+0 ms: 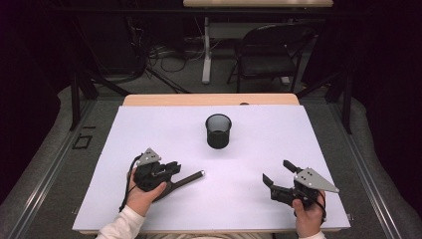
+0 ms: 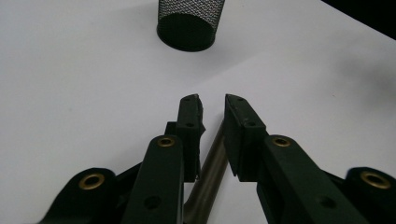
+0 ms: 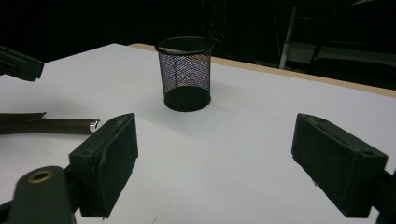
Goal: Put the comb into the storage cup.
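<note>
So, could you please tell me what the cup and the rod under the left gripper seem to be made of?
The cup looks like black wire mesh, probably metal: you can see through its wall. The rod looks like dark brushed metal with a shiny silver tip, judging by its dull sheen; that is uncertain.

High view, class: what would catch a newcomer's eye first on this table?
The black wire-mesh cup stands upright, alone, mid-table on the white table sheet. Near the front left, the left tongs straddle a dark metal rod with a silver tip lying flat. The right tongs gape wide, front right.
</note>
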### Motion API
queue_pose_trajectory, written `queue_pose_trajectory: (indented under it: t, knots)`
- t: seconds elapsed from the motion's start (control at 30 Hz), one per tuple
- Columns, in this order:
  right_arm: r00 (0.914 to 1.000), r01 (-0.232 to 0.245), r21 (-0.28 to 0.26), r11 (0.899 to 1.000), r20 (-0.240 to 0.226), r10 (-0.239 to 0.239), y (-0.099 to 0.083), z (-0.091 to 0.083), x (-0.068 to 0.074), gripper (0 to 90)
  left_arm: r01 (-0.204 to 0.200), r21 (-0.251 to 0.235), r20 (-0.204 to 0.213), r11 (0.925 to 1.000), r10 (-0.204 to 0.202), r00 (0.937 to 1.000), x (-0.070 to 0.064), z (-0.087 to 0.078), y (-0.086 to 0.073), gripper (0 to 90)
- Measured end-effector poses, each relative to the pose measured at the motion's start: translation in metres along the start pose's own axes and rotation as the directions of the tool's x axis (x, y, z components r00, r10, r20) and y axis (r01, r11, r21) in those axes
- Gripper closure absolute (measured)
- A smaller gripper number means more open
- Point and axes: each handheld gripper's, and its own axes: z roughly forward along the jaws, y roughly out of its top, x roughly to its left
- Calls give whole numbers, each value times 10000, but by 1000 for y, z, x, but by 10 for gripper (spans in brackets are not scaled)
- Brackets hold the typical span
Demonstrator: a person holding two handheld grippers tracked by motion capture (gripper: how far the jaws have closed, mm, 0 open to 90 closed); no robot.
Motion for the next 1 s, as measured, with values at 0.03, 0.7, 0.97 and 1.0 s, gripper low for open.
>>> queue_pose_trajectory:
  t: [0.03,0.7,0.97,1.0]
  knots:
    - [10000,0,0,10000,0,0,0,0,0,144,0,0,0,10000,0,10000,0,0,0,773]
    - [9999,-73,65,10000,-76,74,-1,1,-1,145,-786,2089,740,9748,644,9952,-15,39,4,899]
    - [9999,-57,125,9999,-147,59,-1,1,-2,145,-1017,2517,811,9625,837,9932,-18,45,2,900]
    - [9999,-75,44,10000,-145,76,-2,2,-2,145,-1049,2570,820,9607,865,9929,-18,46,2,900]
